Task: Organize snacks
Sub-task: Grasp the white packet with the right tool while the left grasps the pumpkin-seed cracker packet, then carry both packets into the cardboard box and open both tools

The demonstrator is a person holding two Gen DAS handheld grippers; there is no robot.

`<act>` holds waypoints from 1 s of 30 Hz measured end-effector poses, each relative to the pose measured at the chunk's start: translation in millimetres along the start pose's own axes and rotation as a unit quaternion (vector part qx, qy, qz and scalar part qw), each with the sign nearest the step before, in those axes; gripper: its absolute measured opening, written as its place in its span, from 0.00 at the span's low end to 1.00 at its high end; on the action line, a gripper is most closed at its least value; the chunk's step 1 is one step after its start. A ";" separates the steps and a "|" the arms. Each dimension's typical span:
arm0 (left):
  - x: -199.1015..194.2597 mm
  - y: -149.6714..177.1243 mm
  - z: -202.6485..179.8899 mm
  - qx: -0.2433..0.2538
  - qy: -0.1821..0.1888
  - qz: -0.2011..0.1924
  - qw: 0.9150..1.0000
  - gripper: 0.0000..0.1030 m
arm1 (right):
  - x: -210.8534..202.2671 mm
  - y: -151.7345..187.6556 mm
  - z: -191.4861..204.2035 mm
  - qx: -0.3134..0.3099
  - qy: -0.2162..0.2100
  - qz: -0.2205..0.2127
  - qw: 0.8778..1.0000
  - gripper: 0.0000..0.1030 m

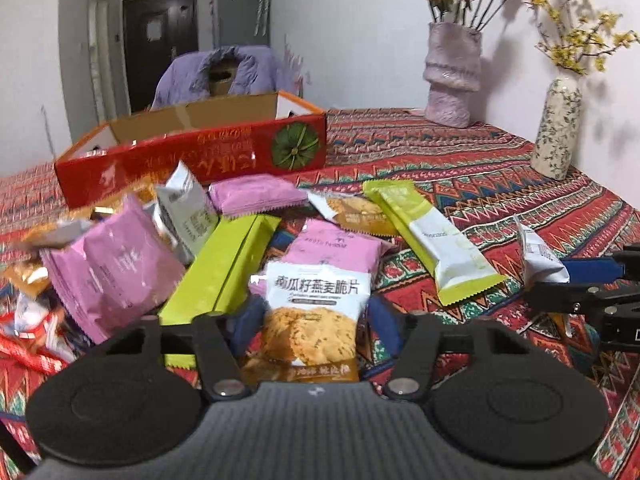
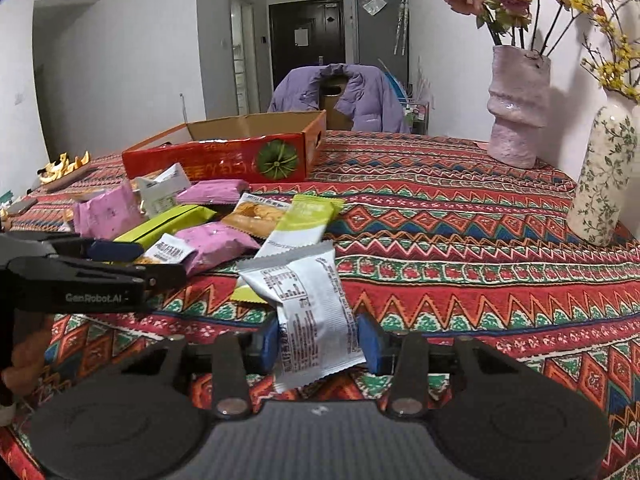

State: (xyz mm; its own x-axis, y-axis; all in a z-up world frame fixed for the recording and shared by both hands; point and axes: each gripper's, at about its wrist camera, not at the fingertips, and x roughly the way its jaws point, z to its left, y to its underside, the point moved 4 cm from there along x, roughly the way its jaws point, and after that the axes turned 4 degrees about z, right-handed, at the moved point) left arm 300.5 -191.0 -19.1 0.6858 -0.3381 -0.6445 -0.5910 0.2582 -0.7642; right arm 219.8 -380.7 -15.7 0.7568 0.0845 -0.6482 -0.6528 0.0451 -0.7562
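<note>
The left gripper (image 1: 312,320) clamps a white-and-orange oat crisp packet (image 1: 310,312); the right gripper (image 2: 320,340) clamps a silvery white foil packet (image 2: 308,308). Both are near the snack pile. At the far left, the open red cardboard box (image 1: 192,152) hides its inside from view.

**A patterned table and its load**

A table covered in a red, green and blue zigzag-patterned woven cloth (image 2: 460,248) fills the middle and right of the right wrist frame. On it, upper left of centre, sits an open red cardboard box with a green pumpkin print (image 2: 224,160). Below the box lies a loose heap of pink, lime-green and white snack packets (image 2: 208,224). At the upper right stand a lumpy pink ceramic vase of roses (image 2: 518,120) and, at the right edge, a white vase with a green leaf print (image 2: 604,184). Yellow peel-like scraps (image 2: 64,166) lie at the far left.
</note>
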 end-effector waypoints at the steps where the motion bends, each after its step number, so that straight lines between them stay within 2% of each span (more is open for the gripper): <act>1: 0.4 0.9 0.2 -0.011 0.004 0.004 1.000 0.57 | 0.2 0.2 -0.5 0.001 -0.002 0.000 1.000 0.40; 6: -0.9 6.1 0.0 -0.018 0.005 0.017 1.000 0.56 | 3.7 -1.0 3.4 -0.002 -0.011 -0.002 1.000 0.40; 7: -2.5 6.8 0.6 -0.016 0.005 0.016 1.000 0.47 | 3.5 -1.5 4.3 -0.002 -0.011 -0.003 1.000 0.40; 9: -7.1 7.6 2.0 -0.016 0.006 0.011 1.000 0.45 | 2.2 -2.8 5.8 -0.003 -0.012 -0.004 1.000 0.40; 15: -34.3 9.5 2.8 -0.001 -0.006 -0.027 1.000 0.43 | -6.8 -6.9 16.3 -0.008 -0.014 -0.016 1.000 0.40; 19: -60.0 0.7 21.0 -0.022 -0.006 -0.048 0.999 0.43 | -13.1 -18.3 25.5 0.004 -0.035 -0.029 0.999 0.40; 21: -73.9 -11.1 40.5 -0.044 0.003 -0.053 0.998 0.43 | -14.7 -33.7 29.4 0.021 -0.071 -0.035 0.997 0.40; 25: -96.6 -47.4 85.7 -0.059 0.005 -0.076 0.995 0.43 | -15.0 -80.8 41.8 0.007 -0.100 -0.060 0.993 0.40; 30: -94.0 -108.2 148.0 -0.056 -0.055 -0.115 0.990 0.43 | 7.4 -161.5 38.8 0.035 -0.143 -0.084 0.986 0.40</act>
State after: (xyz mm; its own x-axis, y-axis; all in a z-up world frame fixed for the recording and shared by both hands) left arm 362.9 -53.3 120.9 0.8461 -0.2735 -0.4575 -0.4534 0.0819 -0.8875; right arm 329.5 -348.7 105.2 0.8203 0.3464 -0.4552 -0.5275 0.1503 -0.8362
